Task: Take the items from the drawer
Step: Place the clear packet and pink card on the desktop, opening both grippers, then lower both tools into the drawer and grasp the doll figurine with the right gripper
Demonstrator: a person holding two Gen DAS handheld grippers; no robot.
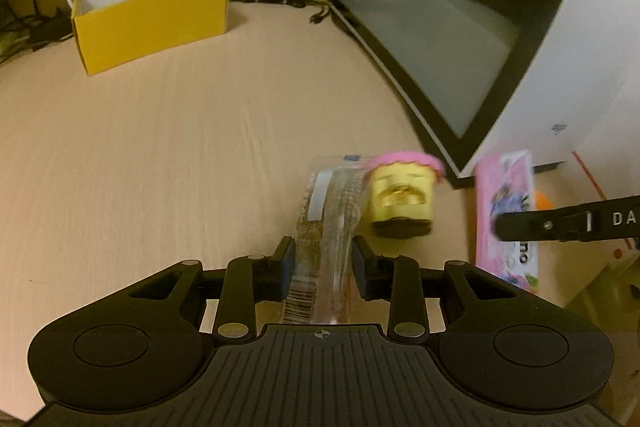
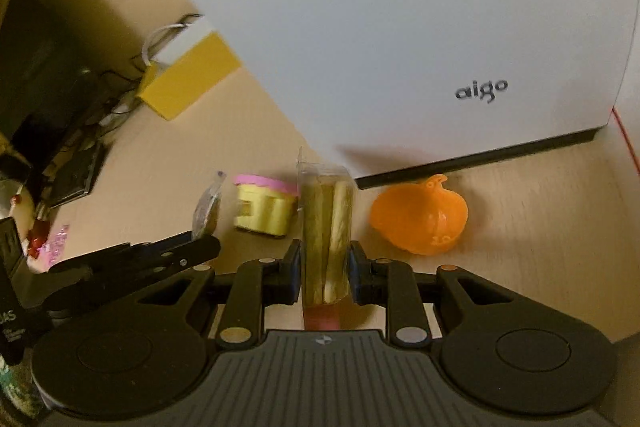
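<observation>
Both claws are clamped: left claw on a clear brown snack packet at lower centre, right claw on a clear packet of pale biscuits, upright at centre. Judged as the setting-down step, I should lower each packet onto bare bench, clear of the yellow pink-lidded tub and orange pumpkin toy, before parting the fingers. Wood-grain bench carries a yellow box upper left, cables behind, a white case at right; no drawer visible.
</observation>
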